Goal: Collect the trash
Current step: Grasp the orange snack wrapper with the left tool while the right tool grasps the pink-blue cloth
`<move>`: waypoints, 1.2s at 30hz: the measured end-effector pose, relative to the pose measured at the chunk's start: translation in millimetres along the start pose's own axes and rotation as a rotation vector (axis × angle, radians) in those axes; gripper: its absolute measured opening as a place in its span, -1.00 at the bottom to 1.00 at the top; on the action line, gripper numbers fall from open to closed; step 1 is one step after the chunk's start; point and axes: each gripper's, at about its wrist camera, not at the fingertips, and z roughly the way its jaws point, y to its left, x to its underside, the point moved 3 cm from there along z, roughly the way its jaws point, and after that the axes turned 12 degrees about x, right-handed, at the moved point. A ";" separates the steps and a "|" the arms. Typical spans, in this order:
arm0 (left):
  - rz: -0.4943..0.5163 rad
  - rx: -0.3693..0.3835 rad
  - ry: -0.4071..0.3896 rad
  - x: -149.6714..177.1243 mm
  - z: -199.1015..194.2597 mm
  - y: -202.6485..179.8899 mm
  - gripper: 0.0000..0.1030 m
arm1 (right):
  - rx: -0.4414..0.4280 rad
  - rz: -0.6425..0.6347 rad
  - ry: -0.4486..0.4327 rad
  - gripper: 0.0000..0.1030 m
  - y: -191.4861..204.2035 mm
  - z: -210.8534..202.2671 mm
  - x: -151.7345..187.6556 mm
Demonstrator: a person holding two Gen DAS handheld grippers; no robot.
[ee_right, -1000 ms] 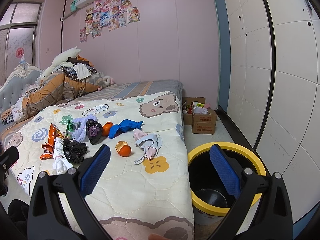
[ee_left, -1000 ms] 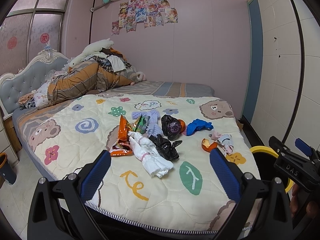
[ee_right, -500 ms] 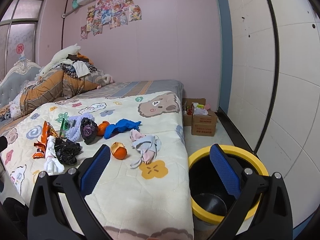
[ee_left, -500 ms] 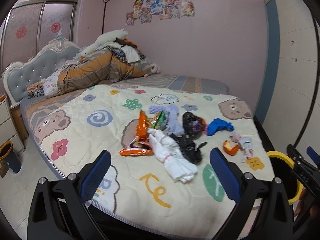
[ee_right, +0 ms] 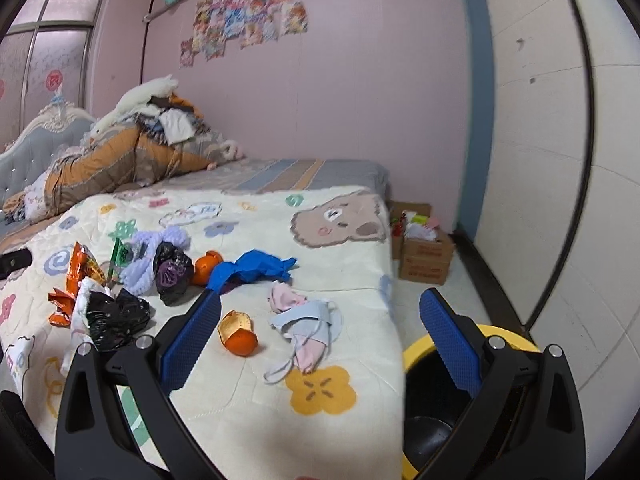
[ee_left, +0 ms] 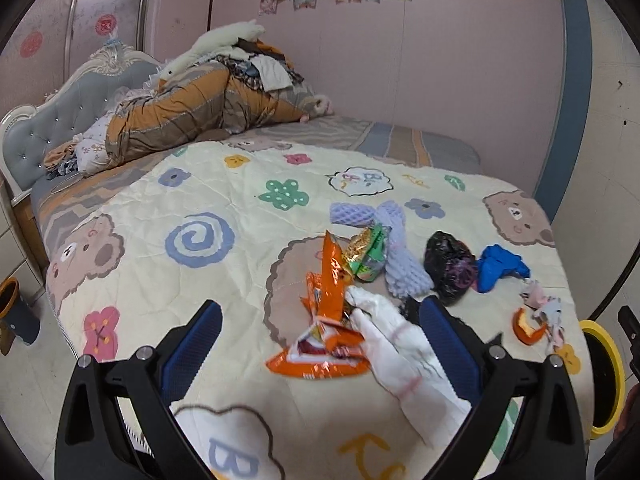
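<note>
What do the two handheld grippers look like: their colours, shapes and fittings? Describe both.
The left gripper and the right gripper look alike: a black, angular frame with triangular cut-outs and silver screw heads carries two flat fingers with blue, finely textured pads. No cables or sleeves show.

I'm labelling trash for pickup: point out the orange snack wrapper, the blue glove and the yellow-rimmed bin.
orange snack wrapper [ee_left: 325,340], left wrist view, on its crumpled foil middle.
blue glove [ee_right: 252,269], right wrist view, on its bunched palm.
yellow-rimmed bin [ee_right: 416,350], right wrist view, on its rim's near-left arc.
</note>
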 end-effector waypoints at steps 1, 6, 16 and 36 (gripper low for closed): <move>0.006 -0.012 0.012 -3.7 9.1 3.4 0.85 | -0.015 -0.013 0.016 0.86 3.6 10.4 -0.7; 0.003 -0.044 0.054 -17.0 43.8 19.4 0.85 | 0.016 -0.079 0.105 0.86 12.6 55.7 0.1; -0.019 -0.020 0.145 -25.3 95.9 38.4 0.85 | -0.033 -0.132 0.284 0.86 31.4 117.3 10.3; -0.136 0.115 0.255 -7.4 142.5 45.5 0.29 | -0.013 -0.163 0.362 0.36 38.8 155.3 27.1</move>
